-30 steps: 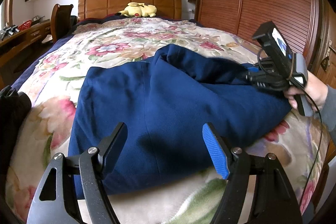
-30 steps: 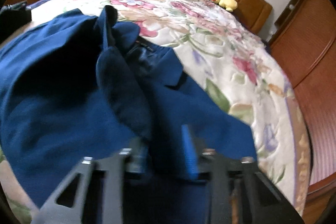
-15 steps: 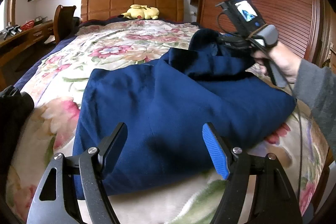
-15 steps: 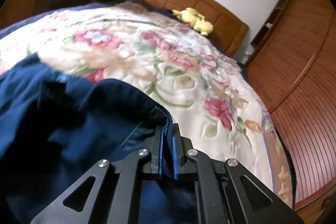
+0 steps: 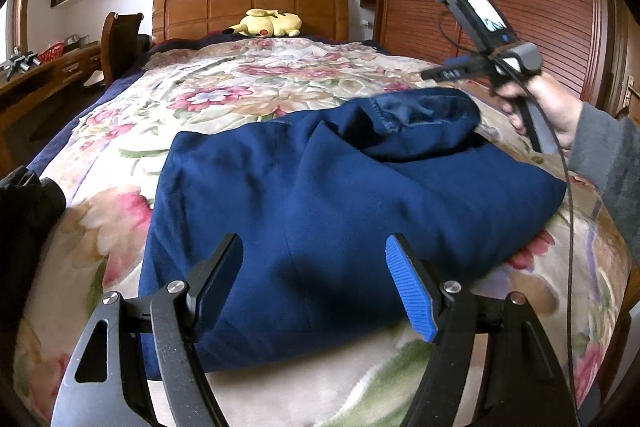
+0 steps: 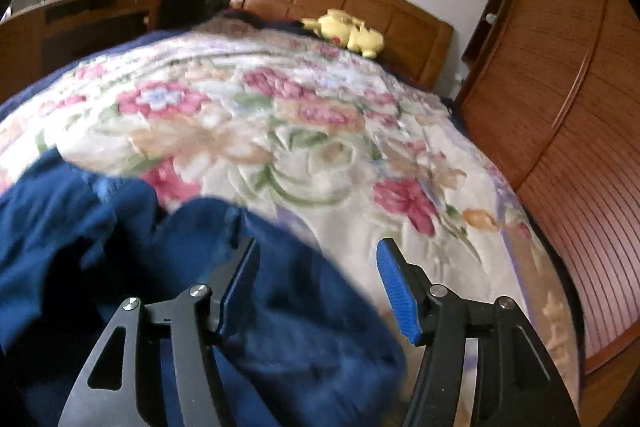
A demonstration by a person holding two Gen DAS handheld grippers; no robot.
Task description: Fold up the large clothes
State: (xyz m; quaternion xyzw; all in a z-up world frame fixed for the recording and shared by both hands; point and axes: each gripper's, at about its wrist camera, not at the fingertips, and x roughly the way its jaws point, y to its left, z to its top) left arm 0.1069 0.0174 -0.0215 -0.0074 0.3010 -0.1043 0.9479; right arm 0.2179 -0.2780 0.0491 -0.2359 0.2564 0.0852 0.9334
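Right gripper [image 6: 316,287] raised off navy jacket [image 5: 340,195], jaws just opened, nothing between. Jacket dropped mid-bedspread [image 5: 240,99], collar flap bunched at 1 o'clock. Left gripper [image 5: 314,279] held wide, empty. Flap to be flattened before next fold.
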